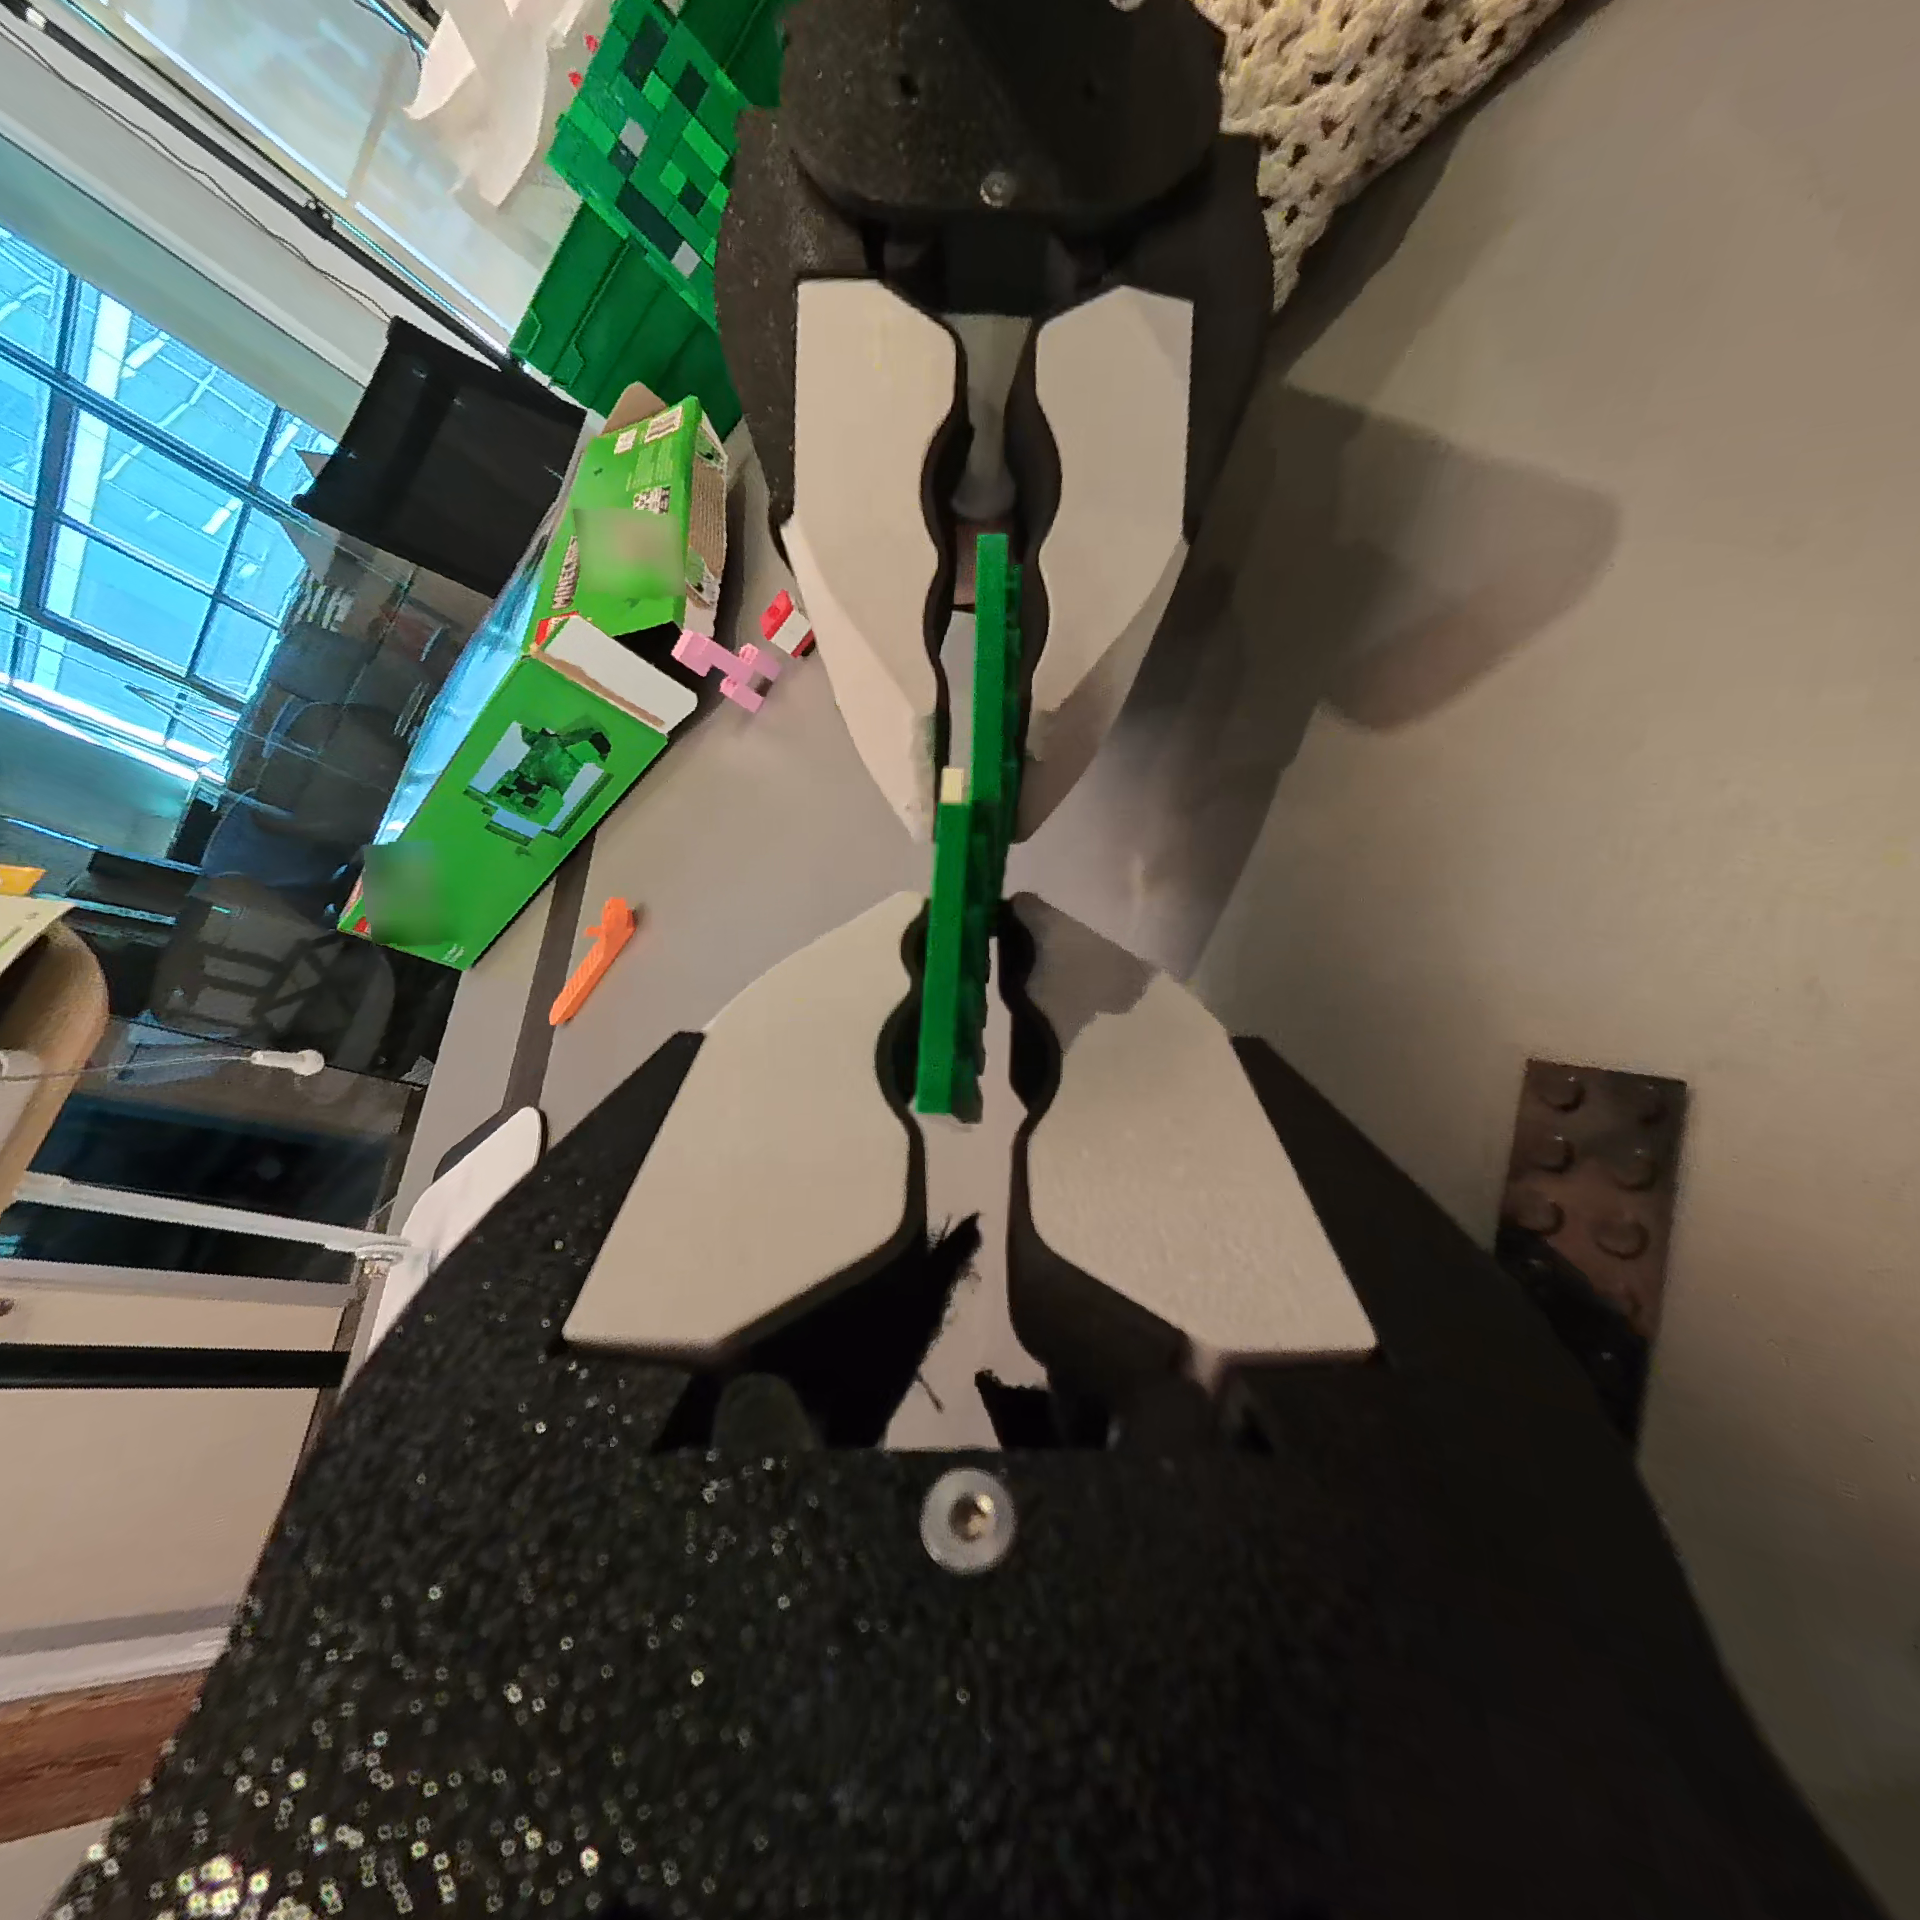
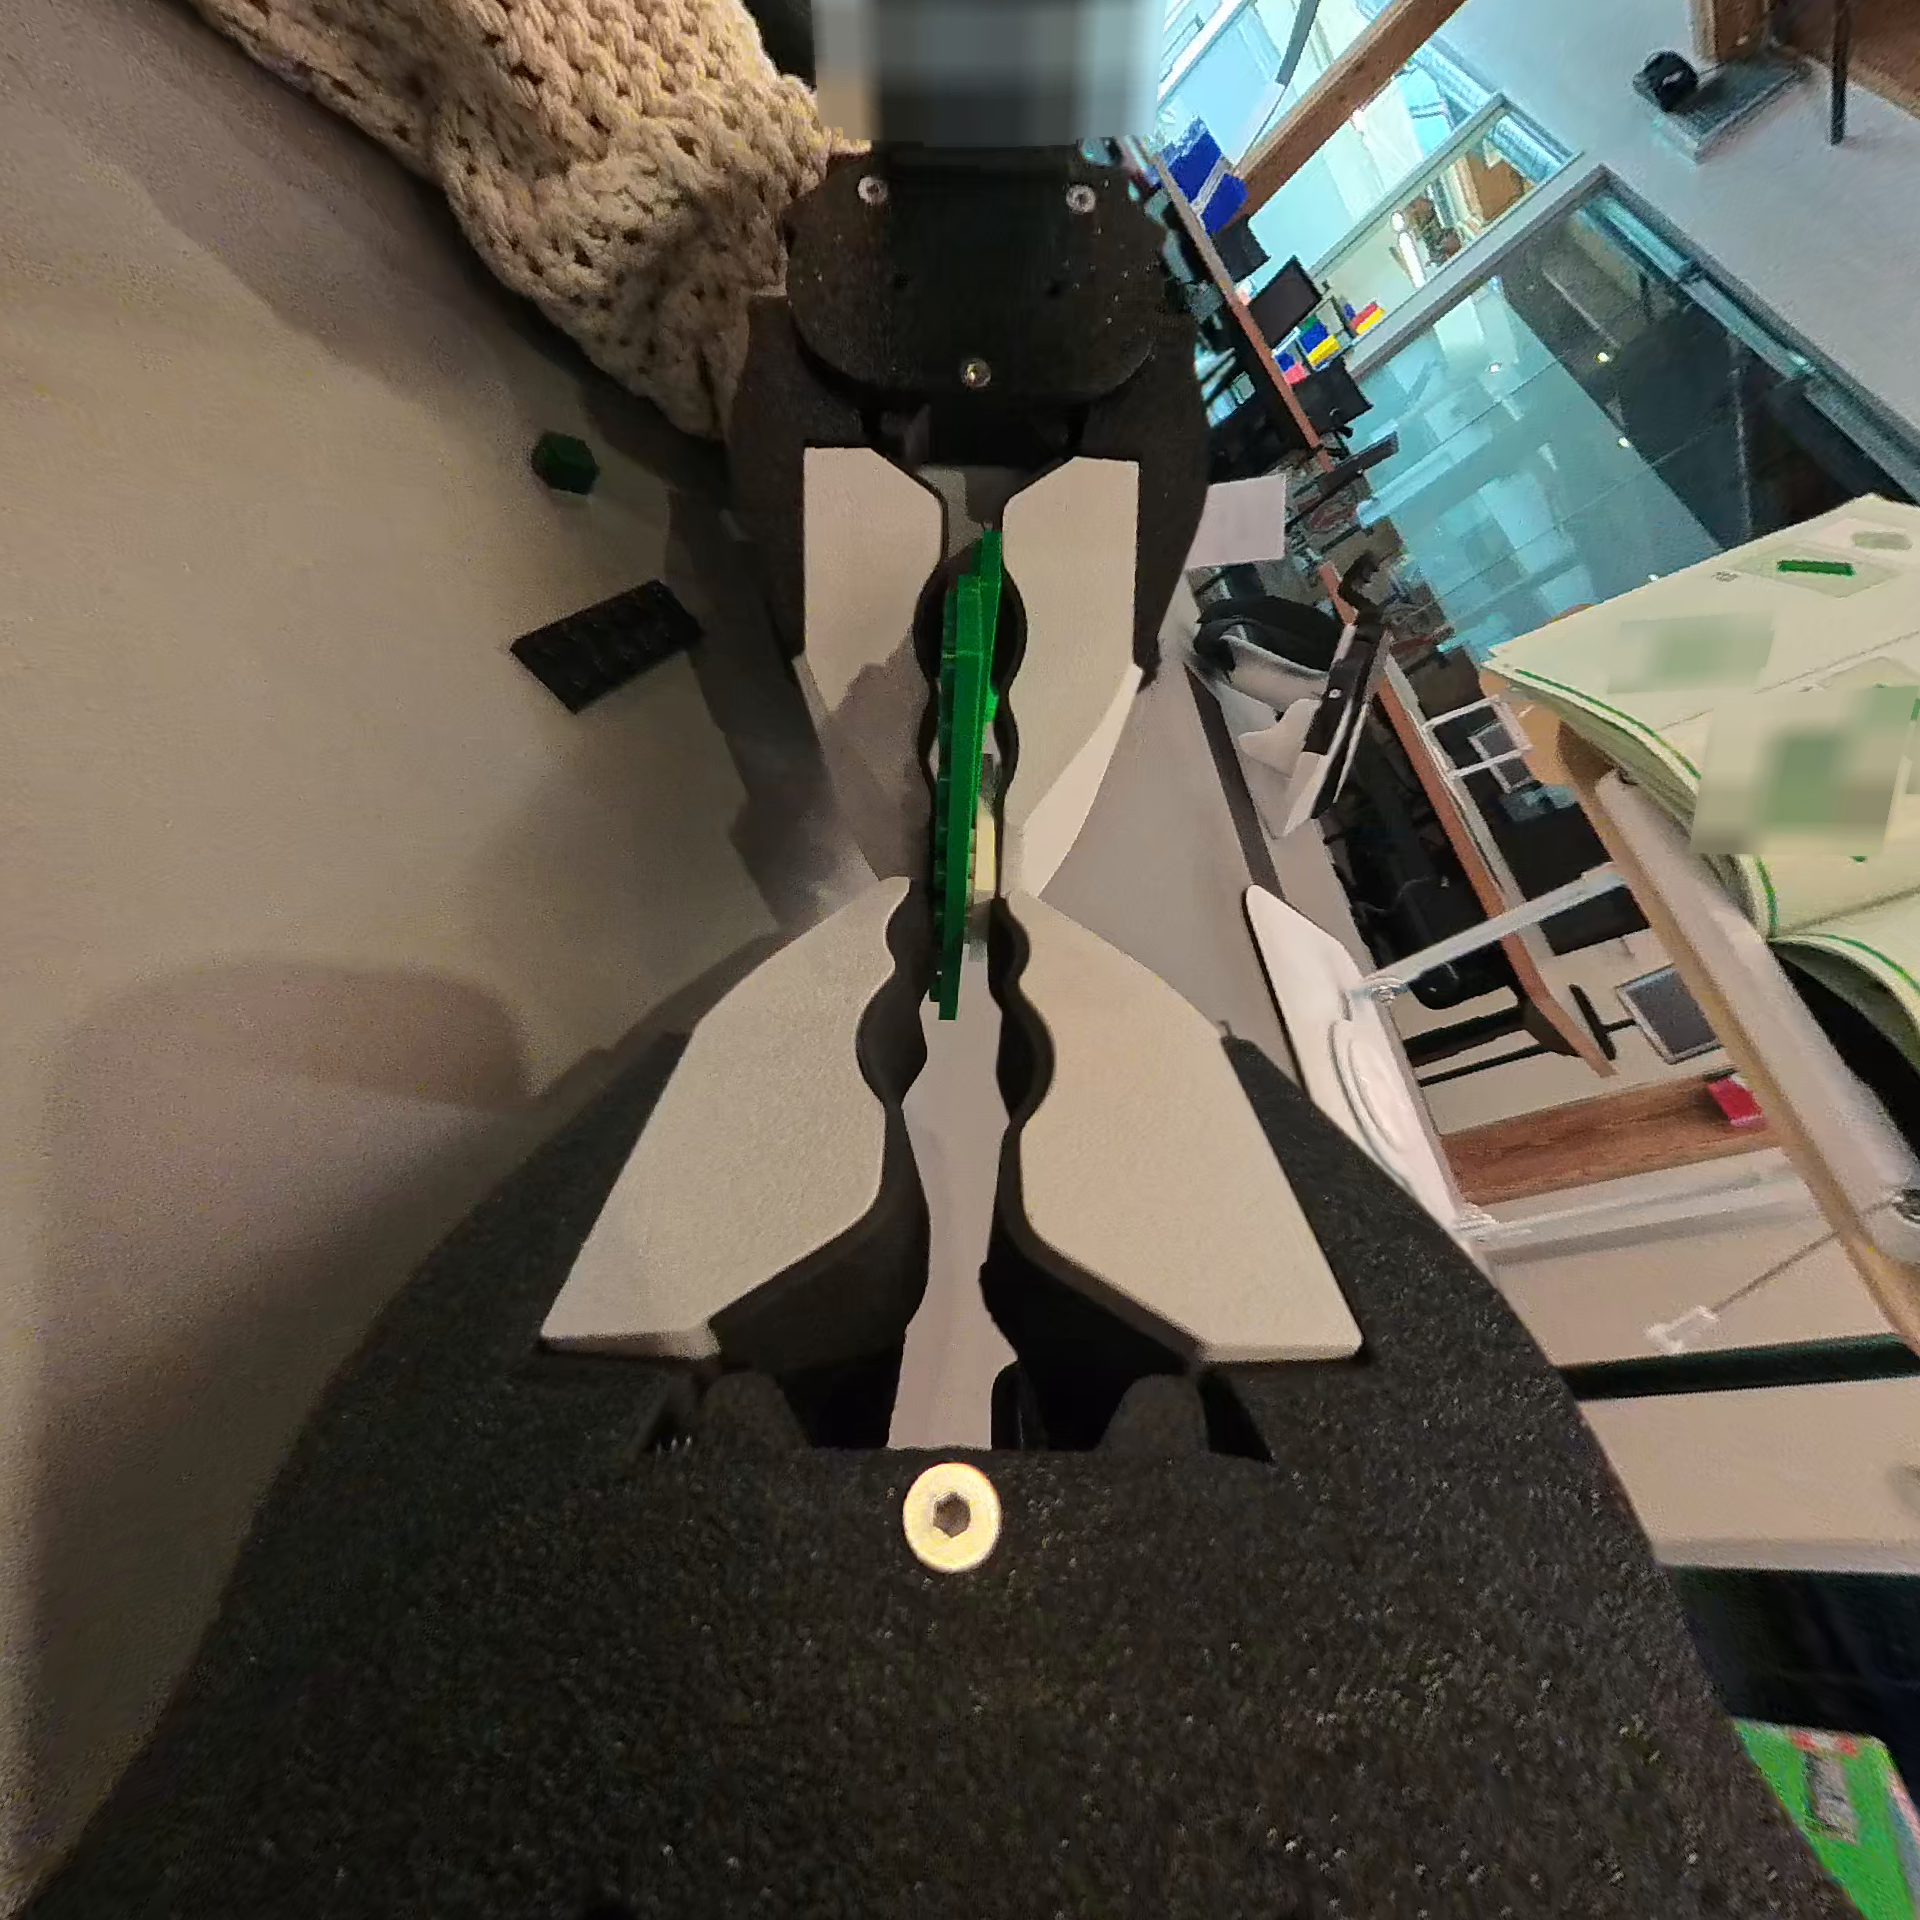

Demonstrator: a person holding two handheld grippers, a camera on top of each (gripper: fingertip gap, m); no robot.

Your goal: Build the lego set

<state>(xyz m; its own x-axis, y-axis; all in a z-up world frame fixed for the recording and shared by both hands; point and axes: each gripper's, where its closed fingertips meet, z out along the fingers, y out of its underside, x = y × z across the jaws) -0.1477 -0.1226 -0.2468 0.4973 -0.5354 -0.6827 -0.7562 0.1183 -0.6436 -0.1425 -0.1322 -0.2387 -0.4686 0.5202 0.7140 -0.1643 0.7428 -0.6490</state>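
Plate (image 1: 971,831) clamped edge-on between both claws.

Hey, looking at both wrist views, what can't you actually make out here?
- Green plates: edge-on in both views, clamped at each end by the left tool and right tool, so stud faces are hidden.
- Black plate: left wrist view, partly behind the tool body.
- Instruction booklet: right wrist view, cut by the edge.

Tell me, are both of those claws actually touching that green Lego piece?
Touching. In the left wrist view, the left gripper and the right gripper each clamp one end of the green plates, with no gap showing.
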